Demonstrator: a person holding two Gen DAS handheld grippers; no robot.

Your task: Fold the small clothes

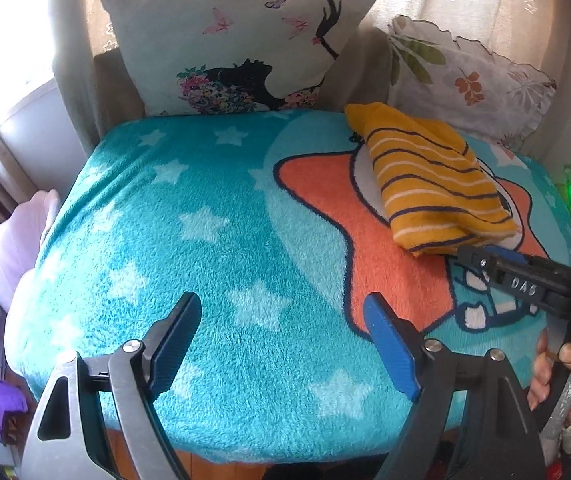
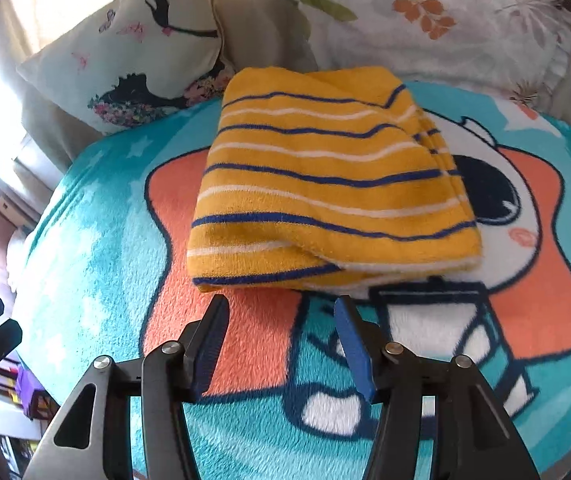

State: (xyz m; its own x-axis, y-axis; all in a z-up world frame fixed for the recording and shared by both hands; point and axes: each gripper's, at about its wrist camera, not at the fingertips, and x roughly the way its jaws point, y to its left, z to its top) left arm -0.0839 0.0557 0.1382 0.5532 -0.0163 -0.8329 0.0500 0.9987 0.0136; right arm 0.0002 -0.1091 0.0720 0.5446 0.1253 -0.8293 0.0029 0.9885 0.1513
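A folded yellow garment [image 2: 325, 184] with navy and white stripes is lying on a teal fleece blanket [image 1: 189, 208] that is covering a cushioned seat. The garment is resting partly over the orange star figure [image 2: 541, 280] printed on the blanket, with its rounded folded edge facing the cameras and its layered open edges showing toward the far right side.

The right tool [image 2: 281, 336] is hovering just in front of the garment's near edge, its two blue-padded fingers standing moderately apart and gripping nothing; the tips are near the cloth, though whether they are touching it cannot be told. In the left wrist view the same tool [image 1: 481, 254] is reaching in from the right, its tip just beside the garment's near corner, and the person's hand [image 1: 565, 376] is gripping its handle.

The left tool [image 1: 285, 320] is hanging well away from the garment, over the starred part of the blanket, with its fingers spread wide and nothing between them.

Behind the garment, a butterfly-printed pillow [image 1: 229, 48] is leaning upright, and a leaf-patterned pillow [image 2: 437, 20] is sitting beside it.
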